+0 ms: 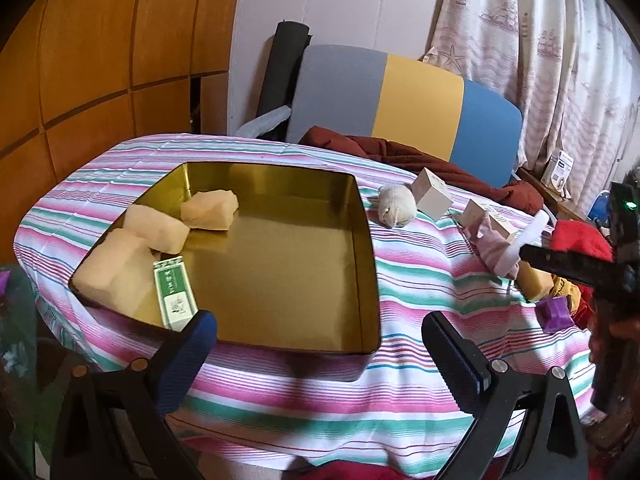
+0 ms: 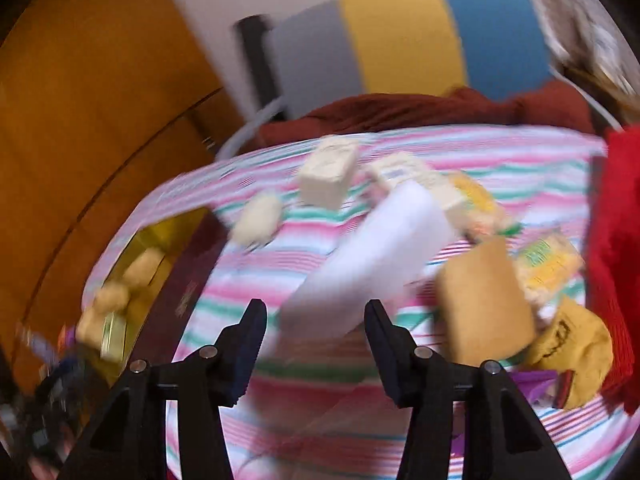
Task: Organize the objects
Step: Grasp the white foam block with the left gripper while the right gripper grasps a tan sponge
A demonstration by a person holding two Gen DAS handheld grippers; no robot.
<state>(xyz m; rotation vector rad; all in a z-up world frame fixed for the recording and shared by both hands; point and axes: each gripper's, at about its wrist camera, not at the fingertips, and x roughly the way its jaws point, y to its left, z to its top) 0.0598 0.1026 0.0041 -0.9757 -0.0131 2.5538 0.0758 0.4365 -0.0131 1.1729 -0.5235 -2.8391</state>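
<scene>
A gold tin tray [image 1: 370, 248] sits on the striped cloth and holds three pale foam-like blocks [image 1: 164, 228] and a green-and-white box [image 1: 174, 294]. My left gripper [image 1: 318, 320] hovers open over the tray's near edge, with nothing between its fingers. The right wrist view is blurred. In it my right gripper [image 2: 316, 314] has a flat white box [image 2: 368, 256] between its fingers, tilted up off the cloth. The left wrist view shows that white box [image 1: 524, 240] sticking out of the right gripper's tip. Loose on the cloth lie a rolled white sock [image 1: 394, 210] and two small white cartons [image 1: 432, 196].
At the right of the table lie a tan block [image 2: 484, 300], a yellow sock [image 2: 572, 352], yellow-green packets [image 2: 548, 264], a purple piece [image 1: 554, 314] and red cloth [image 2: 616, 260]. A dark red blanket [image 1: 420, 160] and a striped chair back [image 1: 420, 96] stand behind.
</scene>
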